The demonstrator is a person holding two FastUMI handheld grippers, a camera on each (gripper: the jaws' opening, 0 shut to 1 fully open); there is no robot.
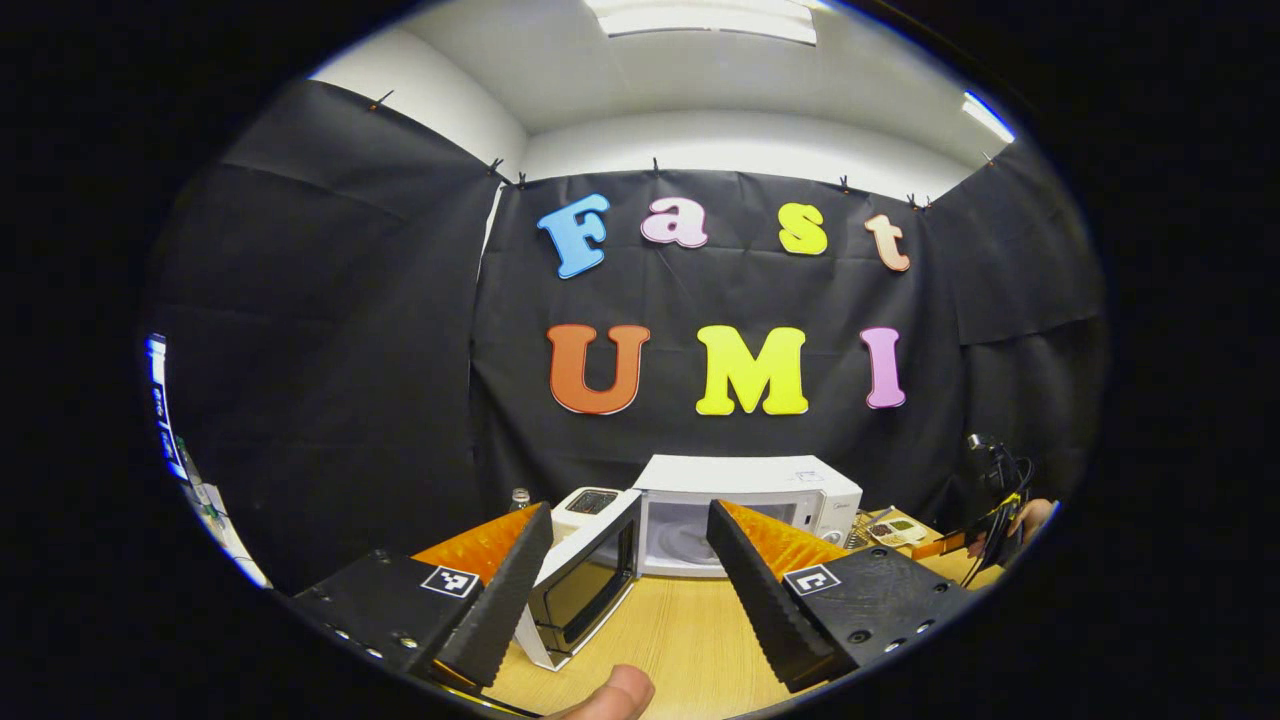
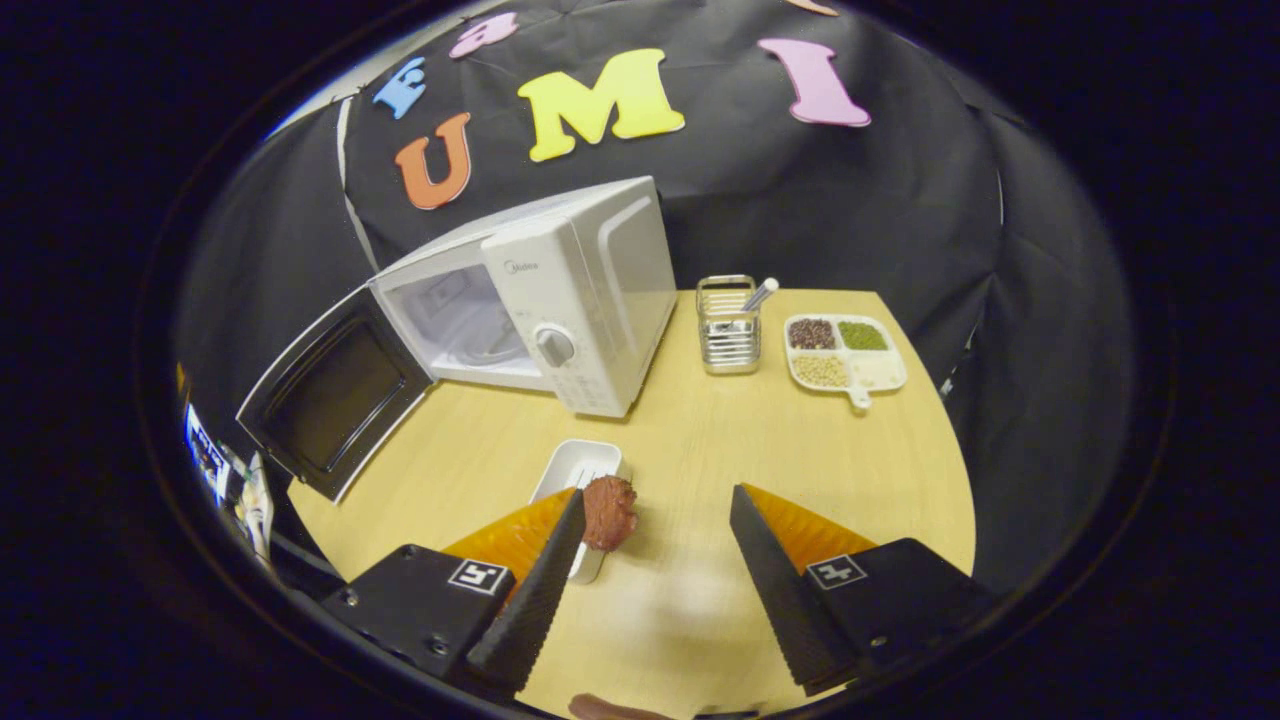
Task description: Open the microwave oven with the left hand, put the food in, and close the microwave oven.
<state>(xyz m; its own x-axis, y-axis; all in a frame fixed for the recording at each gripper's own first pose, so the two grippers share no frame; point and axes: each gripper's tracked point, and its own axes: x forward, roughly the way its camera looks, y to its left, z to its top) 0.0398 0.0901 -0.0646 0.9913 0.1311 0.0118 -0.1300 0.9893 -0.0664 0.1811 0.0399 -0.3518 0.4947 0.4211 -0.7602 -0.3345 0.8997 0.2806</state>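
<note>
A white microwave (image 1: 745,510) (image 2: 560,300) stands at the back of the wooden table with its door (image 1: 585,580) (image 2: 335,405) swung wide open to the left, cavity lit. My left gripper (image 1: 630,580) is open and empty, held back from the microwave, the door's edge showing between its fingers. A reddish-brown piece of food (image 2: 608,512) lies on the table beside a small white dish (image 2: 578,480). My right gripper (image 2: 655,560) hovers open above the table, the food close to its left finger (image 2: 545,590). The right gripper (image 1: 985,530) also appears far right in the left gripper view.
A metal utensil rack (image 2: 728,330) and a white divided tray of beans (image 2: 842,352) stand right of the microwave. A small white appliance (image 1: 585,505) sits left of the microwave behind the door. A thumb (image 1: 615,695) shows at the bottom edge.
</note>
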